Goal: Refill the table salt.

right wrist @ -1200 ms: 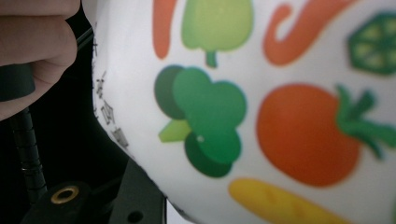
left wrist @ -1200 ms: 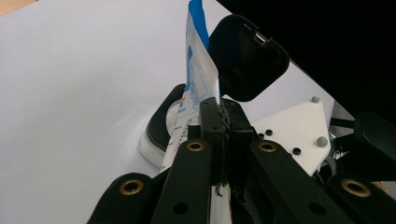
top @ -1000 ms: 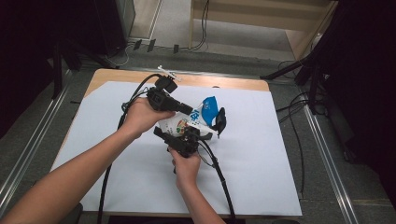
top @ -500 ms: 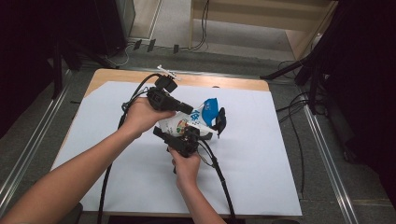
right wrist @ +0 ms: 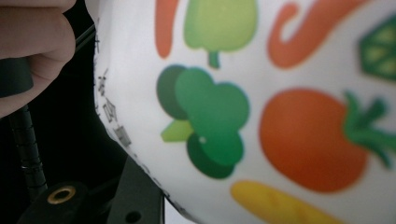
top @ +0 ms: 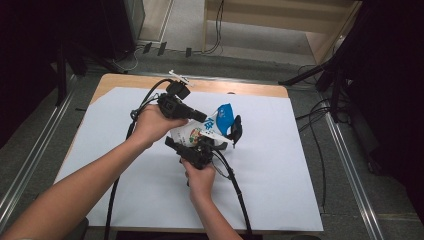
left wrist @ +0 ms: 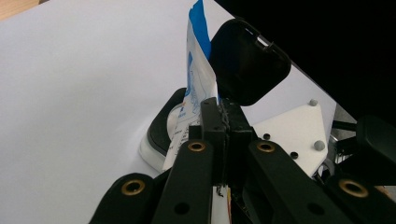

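The printed pouch (top: 207,131) hangs just above the middle of the white tabletop (top: 300,165), a thin, soft, probably light and slippery film. The left tool (left wrist: 219,122) pinches its edge, jaws closed together. At 6 o'clock, the right tool (top: 200,150) presses close; I cannot tell its jaws. Seams look best for holding.

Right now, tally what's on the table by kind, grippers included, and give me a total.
Grippers: 2, the left gripper and the right gripper.
Pouches: 1, a white and blue pouch printed with vegetables.
White sheets covering the table: 1.
Total: 4.
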A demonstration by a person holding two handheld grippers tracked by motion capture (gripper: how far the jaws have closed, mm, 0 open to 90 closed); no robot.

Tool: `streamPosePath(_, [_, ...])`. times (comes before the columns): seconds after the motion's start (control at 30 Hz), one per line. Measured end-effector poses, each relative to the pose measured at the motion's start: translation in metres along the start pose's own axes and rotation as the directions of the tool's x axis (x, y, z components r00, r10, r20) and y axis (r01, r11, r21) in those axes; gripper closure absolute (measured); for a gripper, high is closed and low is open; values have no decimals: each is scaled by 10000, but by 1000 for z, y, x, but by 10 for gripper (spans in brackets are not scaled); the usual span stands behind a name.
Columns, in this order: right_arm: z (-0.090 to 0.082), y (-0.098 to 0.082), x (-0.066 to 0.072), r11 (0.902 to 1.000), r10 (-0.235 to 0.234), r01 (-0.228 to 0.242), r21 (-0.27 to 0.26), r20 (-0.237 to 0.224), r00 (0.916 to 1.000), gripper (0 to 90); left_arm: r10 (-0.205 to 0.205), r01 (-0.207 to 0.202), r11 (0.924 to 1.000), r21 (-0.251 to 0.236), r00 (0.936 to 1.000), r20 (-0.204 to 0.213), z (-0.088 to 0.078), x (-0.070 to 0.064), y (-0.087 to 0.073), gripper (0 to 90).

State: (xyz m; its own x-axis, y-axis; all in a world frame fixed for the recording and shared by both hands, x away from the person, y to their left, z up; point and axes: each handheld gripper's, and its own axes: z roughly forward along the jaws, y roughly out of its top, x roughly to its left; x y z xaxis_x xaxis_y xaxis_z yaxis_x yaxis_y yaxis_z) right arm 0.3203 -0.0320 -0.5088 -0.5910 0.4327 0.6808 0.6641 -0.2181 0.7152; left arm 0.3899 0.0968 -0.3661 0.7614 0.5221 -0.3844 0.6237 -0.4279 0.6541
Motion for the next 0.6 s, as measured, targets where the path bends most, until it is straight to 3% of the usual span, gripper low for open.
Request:
streamPosePath(0.37, [-2,4,1,9993,135,-149,-356,-382,9992,642,200,-200,9998,-28,9998,-31,-2,-6,5,900])
streamPosePath(0.6, [-2,5,0,9993,204,-216,-292,-417,9989,642,128,-128,9999,-6,9999,11,-1,-4,5,900])
